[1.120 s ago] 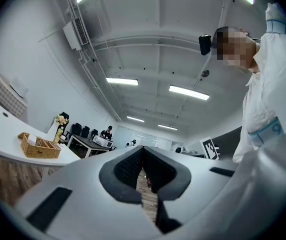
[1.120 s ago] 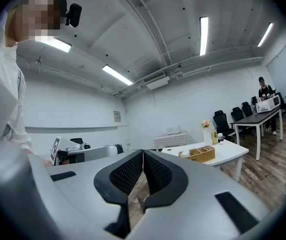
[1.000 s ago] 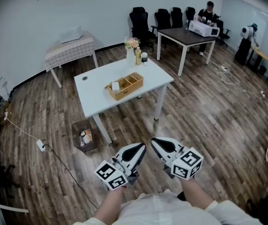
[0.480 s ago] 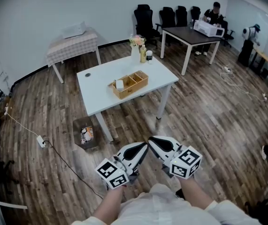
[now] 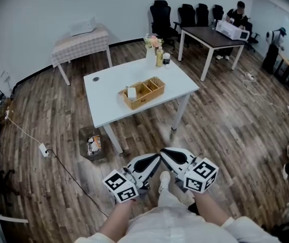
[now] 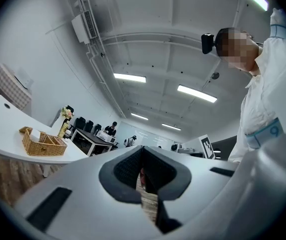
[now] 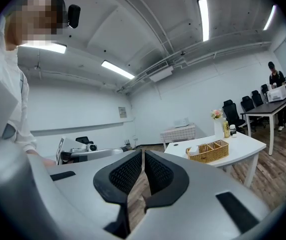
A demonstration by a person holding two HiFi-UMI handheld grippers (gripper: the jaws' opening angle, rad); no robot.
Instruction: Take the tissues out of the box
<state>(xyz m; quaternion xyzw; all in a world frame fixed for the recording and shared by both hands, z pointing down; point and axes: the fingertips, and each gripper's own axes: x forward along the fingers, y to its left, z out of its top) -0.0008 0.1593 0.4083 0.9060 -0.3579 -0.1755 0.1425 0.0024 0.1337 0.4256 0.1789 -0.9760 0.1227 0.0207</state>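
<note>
A wicker basket [image 5: 145,91] with compartments stands on the white table [image 5: 109,97] ahead of me. A white tissue pack [image 5: 131,92] sticks up in its left compartment. Both grippers are held close to my body, well short of the table, their tips side by side. The left gripper [image 5: 153,159] is shut with nothing in it, and so is the right gripper [image 5: 166,154]. The left gripper view shows its jaws [image 6: 141,156] closed and the basket [image 6: 43,144] far off to the left. In the right gripper view the basket [image 7: 209,151] stands to the right beyond the closed jaws [image 7: 143,159].
A flower vase [image 5: 152,49] and bottles stand at the table's far corner. A small crate [image 5: 90,145] sits on the floor by the table leg, with a cable and power strip [image 5: 43,150] to its left. Farther off are a cloth-covered table [image 5: 81,40], a dark table [image 5: 212,36] with a seated person, and office chairs.
The whole view has shifted toward the white table. A foot now shows between the grippers. Both grippers stay shut and side by side.
</note>
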